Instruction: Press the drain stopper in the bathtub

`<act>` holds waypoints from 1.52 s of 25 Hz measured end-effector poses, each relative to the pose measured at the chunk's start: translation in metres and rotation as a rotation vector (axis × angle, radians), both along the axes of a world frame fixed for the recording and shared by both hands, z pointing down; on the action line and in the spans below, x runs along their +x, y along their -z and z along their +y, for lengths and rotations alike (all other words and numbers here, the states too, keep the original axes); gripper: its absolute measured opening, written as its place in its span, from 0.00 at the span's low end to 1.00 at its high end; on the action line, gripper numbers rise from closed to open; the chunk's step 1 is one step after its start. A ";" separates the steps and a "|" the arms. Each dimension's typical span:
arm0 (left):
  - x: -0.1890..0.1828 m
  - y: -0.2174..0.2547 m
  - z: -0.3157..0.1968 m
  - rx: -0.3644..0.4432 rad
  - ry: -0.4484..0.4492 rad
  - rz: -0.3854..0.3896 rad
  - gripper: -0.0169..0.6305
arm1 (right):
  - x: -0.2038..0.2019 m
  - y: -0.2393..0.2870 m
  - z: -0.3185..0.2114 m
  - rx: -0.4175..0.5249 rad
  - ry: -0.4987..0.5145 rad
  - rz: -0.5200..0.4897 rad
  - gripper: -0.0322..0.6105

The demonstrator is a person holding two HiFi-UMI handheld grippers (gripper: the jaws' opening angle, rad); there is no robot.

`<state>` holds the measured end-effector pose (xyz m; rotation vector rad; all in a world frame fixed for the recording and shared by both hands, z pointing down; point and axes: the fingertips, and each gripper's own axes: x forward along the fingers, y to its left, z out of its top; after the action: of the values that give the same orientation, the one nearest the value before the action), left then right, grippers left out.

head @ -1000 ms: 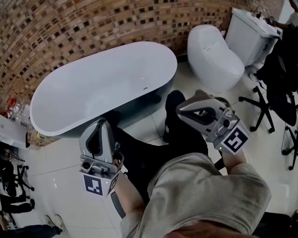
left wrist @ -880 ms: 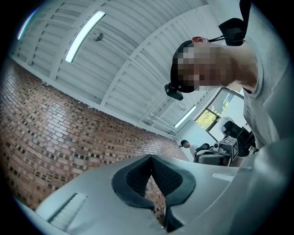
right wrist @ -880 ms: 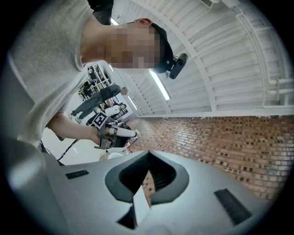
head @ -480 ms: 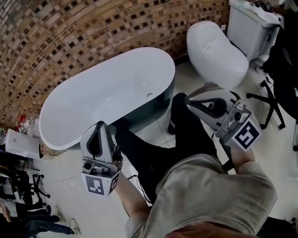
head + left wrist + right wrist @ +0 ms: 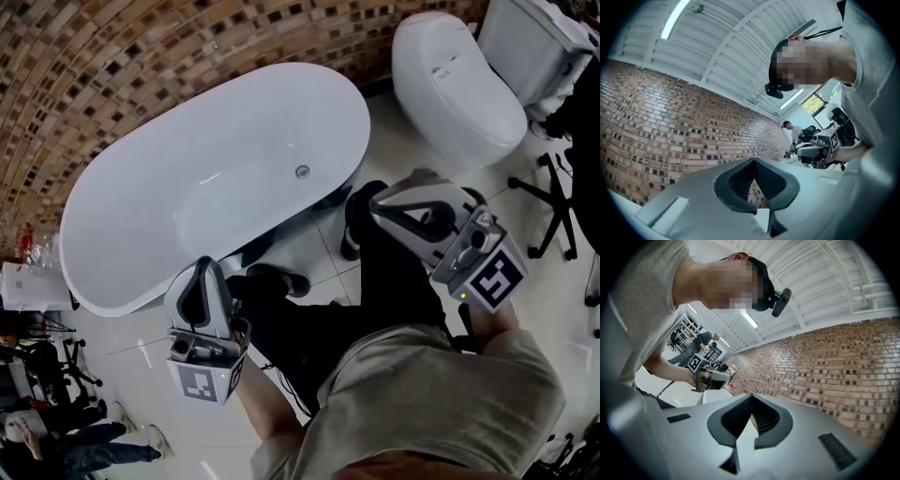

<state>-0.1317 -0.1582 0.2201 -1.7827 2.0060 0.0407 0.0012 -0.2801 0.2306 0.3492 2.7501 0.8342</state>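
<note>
At my left side the left gripper (image 5: 201, 272) is closed on nothing, its pads meeting at the tips with only the brick wall (image 5: 141, 56) showing behind them. The right gripper (image 5: 380, 208) is likewise closed and empty. I hold both close to my body, well apart from the bathtub (image 5: 169, 178), and both aim up at wall and ceiling rather than down into the basin.

I think the risk lies in the reach. I must go over the near rim and down to the tub floor, and a jaw swung in low could knock that rim. The inside looks glossy and curved, so a tip landing off-centre may skid off the drain stopper (image 5: 302, 172), or tilt it without it latching. The toilet (image 5: 459, 84) stands near on my right and could catch that arm.

That stopper is a small round grey disc on the white tub floor, toward the toilet end. I cannot tell whether it sits raised or pressed.
</note>
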 end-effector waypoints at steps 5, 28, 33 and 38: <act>-0.027 -0.023 -0.039 -0.052 0.014 -0.050 0.03 | -0.036 -0.020 -0.026 -0.010 0.028 0.050 0.05; -0.217 -0.253 -0.145 -0.301 0.122 0.136 0.04 | -0.337 -0.504 -0.182 0.183 0.119 1.179 0.05; -0.228 -0.278 -0.152 -0.342 0.187 0.081 0.04 | -0.361 -0.603 -0.193 0.325 0.135 1.348 0.05; -0.236 -0.287 -0.155 -0.398 0.226 0.087 0.04 | -0.360 -0.687 -0.217 0.425 0.130 1.450 0.05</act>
<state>-0.3682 -0.3137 0.5073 -1.7886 2.3961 -0.3831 -0.3588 -0.4970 0.9174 1.7950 3.5623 1.5357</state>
